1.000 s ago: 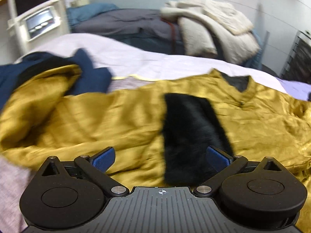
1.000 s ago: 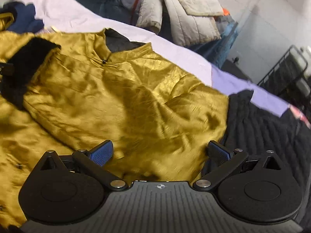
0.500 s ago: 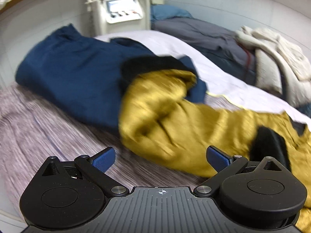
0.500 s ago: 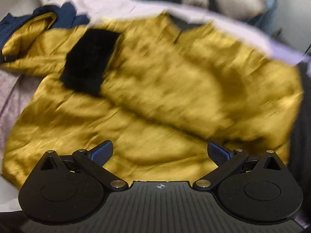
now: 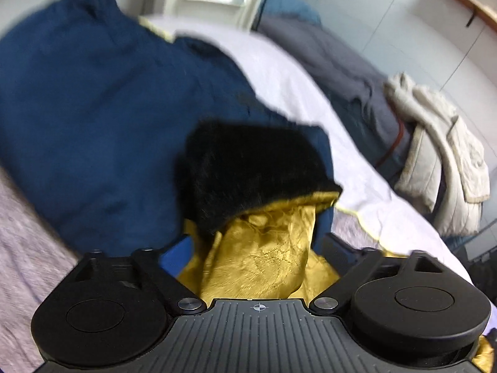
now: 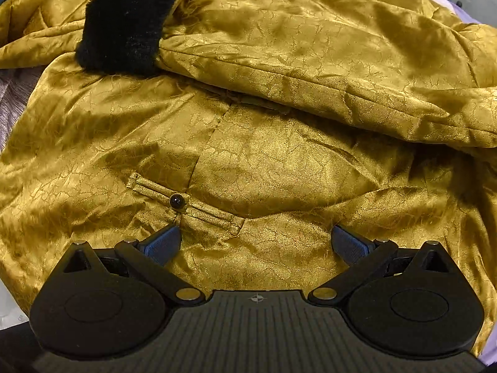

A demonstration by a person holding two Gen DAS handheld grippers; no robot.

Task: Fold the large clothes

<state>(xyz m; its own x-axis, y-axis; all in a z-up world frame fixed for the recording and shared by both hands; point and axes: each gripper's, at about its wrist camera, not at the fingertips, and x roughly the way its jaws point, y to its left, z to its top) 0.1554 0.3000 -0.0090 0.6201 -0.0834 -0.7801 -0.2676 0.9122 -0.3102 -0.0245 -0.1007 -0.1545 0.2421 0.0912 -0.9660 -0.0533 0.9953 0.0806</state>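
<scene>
1. Left gripper (image 5: 254,250) fingers spread either side of a gold sleeve (image 5: 267,248) with a black fur cuff (image 5: 248,168), over a navy garment (image 5: 93,99) on the bed (image 5: 298,77).
2. Right gripper (image 6: 256,242) fingers spread above the gold jacket (image 6: 279,143); only this view shows its buttoned pocket (image 6: 177,200) and the other cuff (image 6: 124,21).

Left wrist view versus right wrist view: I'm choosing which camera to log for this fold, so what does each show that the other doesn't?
Only the left wrist view shows the navy garment, the white sheet, the beige padded coat on grey bedding, and a pale cabinet behind.

Only the right wrist view shows the gold jacket's spread body, its button tab and the sleeve folded across the front.

Both show gold satin, a black fur cuff, and open jaws: left gripper around the sleeve, right gripper over the hem area.
</scene>
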